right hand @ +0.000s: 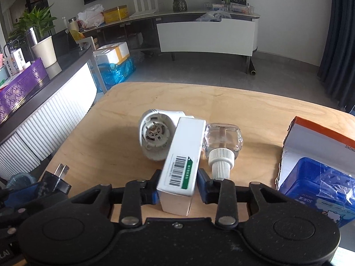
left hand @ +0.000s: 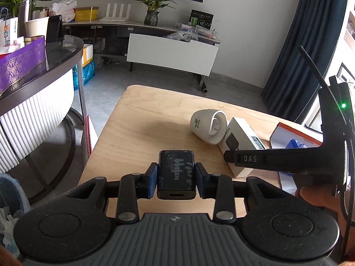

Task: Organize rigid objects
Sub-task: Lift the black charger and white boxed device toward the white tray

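A black charger [left hand: 176, 170] sits between the blue pads of my left gripper [left hand: 176, 177], which is shut on it above the wooden table [left hand: 137, 122]. Its plug prongs [right hand: 61, 169] show at the lower left of the right wrist view. My right gripper [right hand: 178, 184] is shut on the near end of a white barcode box [right hand: 184, 155]. That box [left hand: 244, 133] lies slanted against a white plug-in device [right hand: 155, 133] tipped on its side. Just right of the box lies a clear bottle [right hand: 221, 141] with a white ribbed cap.
An open cardboard box with an orange rim [right hand: 310, 133] stands at the table's right side and holds a blue pack [right hand: 315, 181]. A dark counter with a purple box [left hand: 20, 64] is off to the left. Grey floor lies beyond the table's far edge.
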A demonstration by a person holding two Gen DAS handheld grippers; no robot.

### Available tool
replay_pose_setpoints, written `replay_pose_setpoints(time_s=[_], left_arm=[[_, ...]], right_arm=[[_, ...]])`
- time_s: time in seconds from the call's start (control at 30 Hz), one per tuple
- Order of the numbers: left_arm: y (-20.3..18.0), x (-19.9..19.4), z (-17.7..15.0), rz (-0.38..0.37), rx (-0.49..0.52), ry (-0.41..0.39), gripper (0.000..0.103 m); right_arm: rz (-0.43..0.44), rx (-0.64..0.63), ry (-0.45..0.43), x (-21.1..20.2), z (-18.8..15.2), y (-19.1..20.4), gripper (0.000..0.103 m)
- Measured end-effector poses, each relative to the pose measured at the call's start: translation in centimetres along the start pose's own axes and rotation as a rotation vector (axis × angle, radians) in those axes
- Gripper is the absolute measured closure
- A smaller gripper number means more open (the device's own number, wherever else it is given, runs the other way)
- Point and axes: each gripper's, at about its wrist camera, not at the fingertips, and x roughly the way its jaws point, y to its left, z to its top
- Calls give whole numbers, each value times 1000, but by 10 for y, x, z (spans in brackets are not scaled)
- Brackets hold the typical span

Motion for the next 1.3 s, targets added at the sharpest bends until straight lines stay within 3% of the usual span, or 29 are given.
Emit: replay_pose_setpoints(time_s=[0.2, 0.33, 0.73, 1.3], left_arm=[[-2, -6, -1, 13, -3, 4, 68], [-8, -14, 1, 7, -1, 2, 68], [-35, -44, -7, -11, 41, -14, 68], [-62, -70, -26, -25, 88, -32, 68]], right_arm=[[8, 7, -46, -22, -9, -3, 71], [44, -11, -71, -51, -17, 0, 71], [20, -26, -162, -145, -60, -1, 71], [-22, 33, -233, -195, -100, -8, 71]])
